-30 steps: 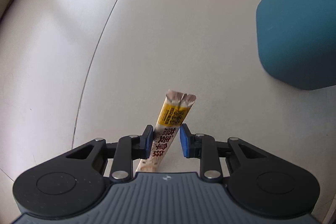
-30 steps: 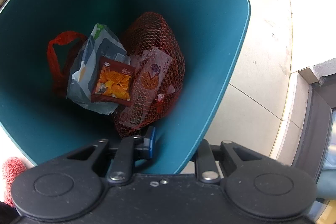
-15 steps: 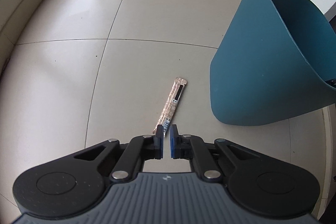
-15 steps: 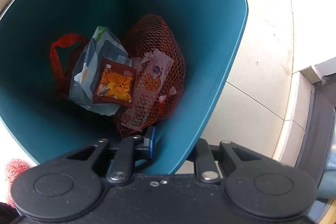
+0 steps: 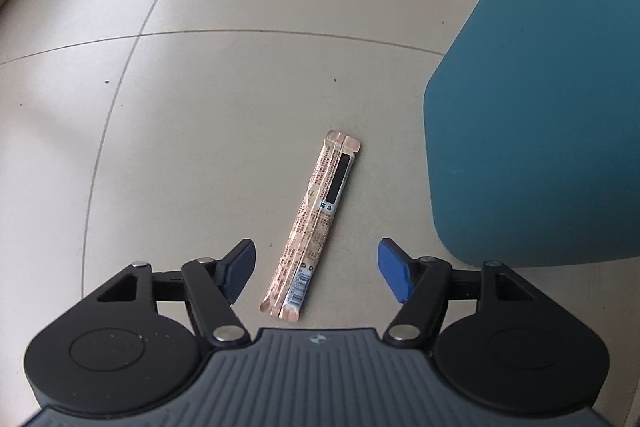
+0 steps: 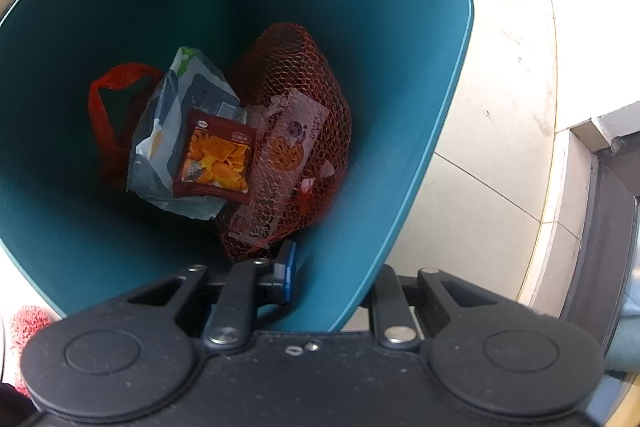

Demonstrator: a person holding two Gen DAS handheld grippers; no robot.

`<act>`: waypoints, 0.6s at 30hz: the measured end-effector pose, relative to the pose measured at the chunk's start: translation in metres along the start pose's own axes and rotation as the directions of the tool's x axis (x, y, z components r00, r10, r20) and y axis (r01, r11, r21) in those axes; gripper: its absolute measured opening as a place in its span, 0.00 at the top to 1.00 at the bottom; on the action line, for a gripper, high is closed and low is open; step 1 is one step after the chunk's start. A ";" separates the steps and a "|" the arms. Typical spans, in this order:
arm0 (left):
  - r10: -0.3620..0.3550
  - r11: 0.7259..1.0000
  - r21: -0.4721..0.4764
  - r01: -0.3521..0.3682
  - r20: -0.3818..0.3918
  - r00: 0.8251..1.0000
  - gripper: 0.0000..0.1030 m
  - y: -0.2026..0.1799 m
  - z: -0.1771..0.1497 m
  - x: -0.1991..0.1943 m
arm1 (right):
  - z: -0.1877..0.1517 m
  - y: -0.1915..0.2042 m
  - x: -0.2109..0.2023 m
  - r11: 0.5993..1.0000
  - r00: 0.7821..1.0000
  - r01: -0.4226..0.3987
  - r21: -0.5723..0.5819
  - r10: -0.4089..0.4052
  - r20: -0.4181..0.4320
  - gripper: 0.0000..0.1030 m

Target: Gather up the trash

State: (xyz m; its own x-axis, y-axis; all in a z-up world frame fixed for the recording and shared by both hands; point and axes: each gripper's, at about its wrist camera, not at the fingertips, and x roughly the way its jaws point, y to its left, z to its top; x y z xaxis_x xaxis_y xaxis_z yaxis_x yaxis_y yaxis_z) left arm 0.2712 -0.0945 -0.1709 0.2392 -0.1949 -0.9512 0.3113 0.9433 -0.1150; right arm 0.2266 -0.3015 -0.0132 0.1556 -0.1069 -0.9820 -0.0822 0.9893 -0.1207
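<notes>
The left tongs [image 5: 316,269] have just been opening, nothing gripped; the wrapper [image 5: 316,225] lies on the floor between them, long axis pointing ahead; the bin [image 6: 404,227] rim is clamped by the right tongs [image 6: 332,277].

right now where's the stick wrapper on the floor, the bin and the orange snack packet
stick wrapper [image 5: 317,225]: left wrist view, middle of its printed length
bin [image 6: 424,131]: right wrist view, inner right wall
orange snack packet [image 6: 216,157]: right wrist view, centre of the snack picture

Bin [image 5: 552,107] top (rim) cut off
</notes>
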 end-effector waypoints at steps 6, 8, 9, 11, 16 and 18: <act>0.028 0.998 0.059 -0.027 -0.026 0.999 0.35 -0.004 0.012 0.032 | 0.001 0.000 0.003 1.000 1.000 -0.001 0.030 0.002 -0.012 0.83; 0.027 0.998 0.064 -0.025 -0.031 0.999 0.36 -0.004 0.012 0.035 | 0.000 0.000 0.005 0.999 1.000 -0.007 0.043 0.008 -0.017 0.83; 0.031 0.998 0.063 -0.029 -0.033 0.999 0.36 -0.005 0.011 0.045 | 0.000 0.000 0.007 0.999 1.000 -0.009 0.049 0.010 -0.019 0.83; 0.033 0.998 0.059 -0.031 -0.038 0.999 0.45 -0.004 0.010 0.046 | 0.000 0.000 0.008 0.999 1.000 -0.007 0.052 0.008 -0.023 0.83; 0.060 0.995 0.081 -0.059 -0.007 0.998 0.65 -0.009 0.008 0.056 | 0.001 0.002 0.010 0.999 1.000 -0.001 0.042 0.002 -0.031 0.83; 0.064 0.995 0.080 -0.064 0.003 0.998 0.75 -0.009 0.008 0.056 | 0.002 0.003 0.011 0.999 0.999 0.002 0.039 0.000 -0.032 0.83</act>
State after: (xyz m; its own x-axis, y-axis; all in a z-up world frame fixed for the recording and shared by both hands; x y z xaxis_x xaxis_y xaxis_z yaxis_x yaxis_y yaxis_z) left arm 0.2891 -0.1162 -0.2208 0.2615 -0.1345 -0.9558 0.3680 0.9293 -0.0301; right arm 0.2300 -0.2997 -0.0242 0.1241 -0.1103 -0.9861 -0.0432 0.9923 -0.1164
